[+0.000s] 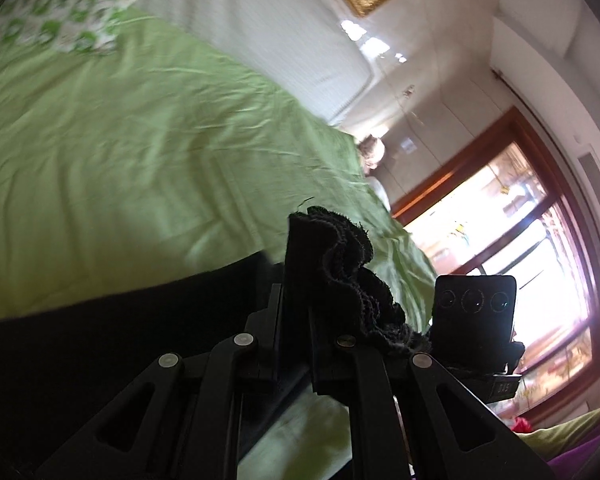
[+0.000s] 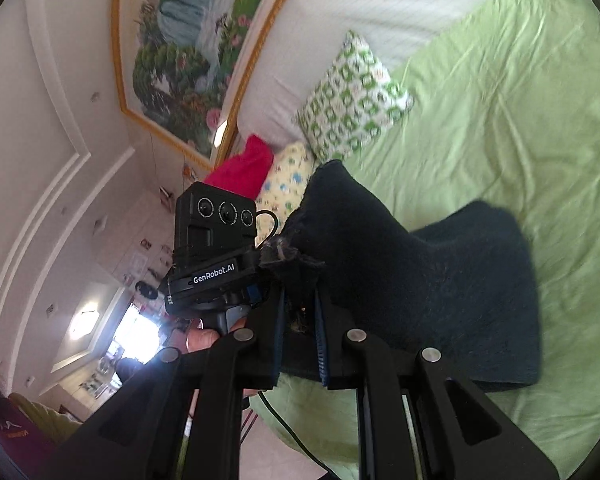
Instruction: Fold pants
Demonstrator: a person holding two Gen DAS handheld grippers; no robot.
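The pants are of dark, almost black, fuzzy cloth and hang over a green bedsheet. In the left wrist view my left gripper is shut on a ruffled edge of the pants, and more dark cloth trails off to the left. My right gripper is shut on another bunched edge of the pants, which drape away to the right in a fold. Each view shows the other gripper's camera block close by: the right one and the left one, so both hands are close together.
A green-patterned pillow, a yellow pillow and a red cloth lie by the white headboard. A gold-framed painting hangs on the wall. A bright window is beyond the bed. A person's hand holds the left gripper.
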